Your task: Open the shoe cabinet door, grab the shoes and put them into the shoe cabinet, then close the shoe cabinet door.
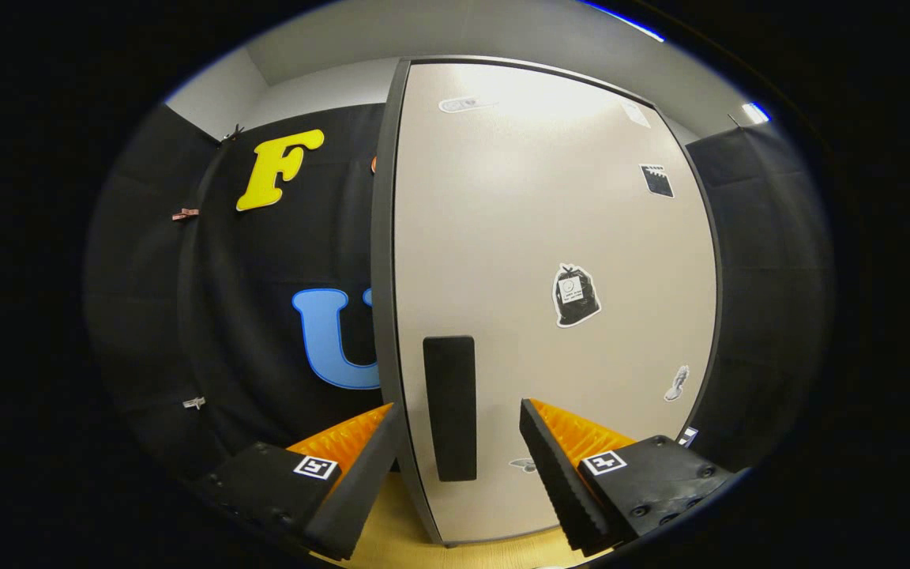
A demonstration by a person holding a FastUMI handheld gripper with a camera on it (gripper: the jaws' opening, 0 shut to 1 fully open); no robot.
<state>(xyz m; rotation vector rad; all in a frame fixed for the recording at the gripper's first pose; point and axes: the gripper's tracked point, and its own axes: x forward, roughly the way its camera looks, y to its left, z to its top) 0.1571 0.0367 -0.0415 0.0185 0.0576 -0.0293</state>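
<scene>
The shoe cabinet (pixel 558 300) stands upright straight ahead of the tool (pixel 459 419), its pale door (pixel 502 237) shut flat against the carcass and its dark left edge running top to bottom. A black, upright bar handle (pixel 449 407) sits low on the door near that left edge. The tool is spread wide with nothing held: the handle lies in the gap between the two fingers, a little nearer the one at seven o'clock, which reaches to the door's dark edge, while the one at five o'clock lies over the door face. Whether either finger touches the cabinet I cannot tell.

Several stickers dot the door. A black bag-shaped sticker (pixel 577 295) sits right of centre, up at about one o'clock from the handle; a small dark square sticker (pixel 657 180) sits higher, toward the upper right corner; a little pale sticker (pixel 677 383) sits low by the right edge, at three o'clock from the handle.

Under the cabinet a light wooden floor (pixel 400 537) shows between the fingers. Black cloth hangs on both sides of the cabinet.
</scene>
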